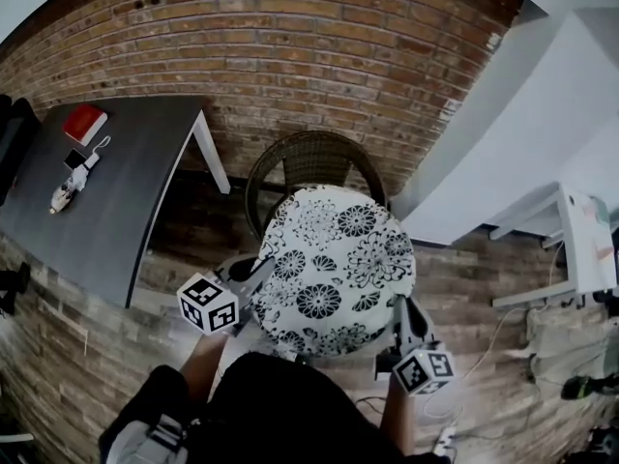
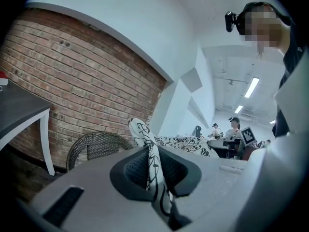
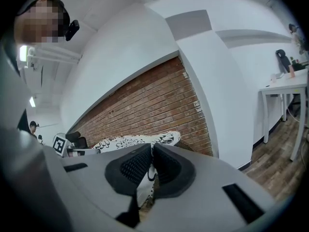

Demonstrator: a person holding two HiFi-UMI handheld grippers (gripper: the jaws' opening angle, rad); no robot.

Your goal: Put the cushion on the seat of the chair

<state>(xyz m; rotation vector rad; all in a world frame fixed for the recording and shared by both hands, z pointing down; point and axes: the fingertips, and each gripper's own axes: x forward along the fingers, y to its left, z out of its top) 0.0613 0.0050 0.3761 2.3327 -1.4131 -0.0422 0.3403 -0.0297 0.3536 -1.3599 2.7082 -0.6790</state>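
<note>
A round white cushion (image 1: pixel 334 269) with black flower print hangs flat over the seat of a dark wicker chair (image 1: pixel 309 160), hiding most of the seat. My left gripper (image 1: pixel 259 276) is shut on the cushion's left edge, and my right gripper (image 1: pixel 399 309) is shut on its right edge. In the left gripper view the cushion's edge (image 2: pixel 150 163) is pinched between the pads, with the chair back (image 2: pixel 96 146) beyond. In the right gripper view the cushion (image 3: pixel 140 140) stretches away from the shut jaws and its hem runs between the pads.
A dark grey table (image 1: pixel 106 182) with white legs stands left of the chair, carrying a red book (image 1: pixel 84 122) and small items. A brick wall (image 1: pixel 290 56) is behind the chair. A white desk (image 1: pixel 571 245) and cables lie to the right.
</note>
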